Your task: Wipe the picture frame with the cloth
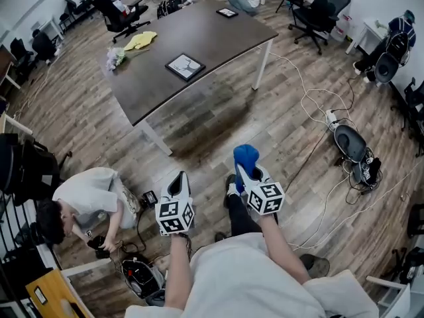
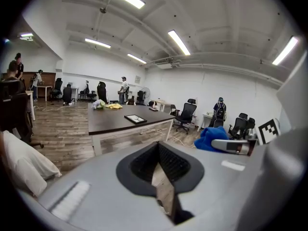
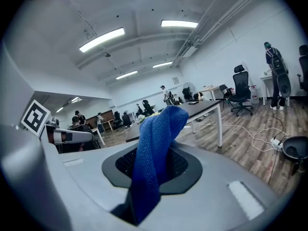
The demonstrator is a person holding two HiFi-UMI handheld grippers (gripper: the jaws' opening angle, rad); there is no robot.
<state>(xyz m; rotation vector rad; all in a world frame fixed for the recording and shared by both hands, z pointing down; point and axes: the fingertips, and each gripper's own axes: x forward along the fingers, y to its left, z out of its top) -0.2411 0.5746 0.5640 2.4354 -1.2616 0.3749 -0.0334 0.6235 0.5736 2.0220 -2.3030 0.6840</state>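
The wearer's white shirt (image 1: pixel 252 277) fills the bottom edge of the head view, and two arms reach forward from it. The left gripper (image 1: pixel 179 177) and the right gripper (image 1: pixel 242 169) are side by side above the wooden floor (image 1: pixel 278 131). Both point toward the table (image 1: pixel 218 42), which stands well apart from them. A blue cloth (image 1: pixel 246 155) sticks out of the tip of the right gripper. The frame (image 1: pixel 185 66) lies flat on the table, about in its middle, and a yellow rag (image 1: pixel 140 40) lies near the far left edge. A person (image 1: pixel 86 197) crouches on the floor at the left, near the left gripper.

In the left gripper view the jaws are pressed together and nothing is between them. Beyond them stands the table with the frame flat on top. At the right side the right gripper shows, with the cloth bunched at its tip.

In the right gripper view the jaws are closed on the cloth, which rises from between them and bends forward over the tips. The table is behind it, and the frame I cannot make out here. The left gripper shows at the left edge
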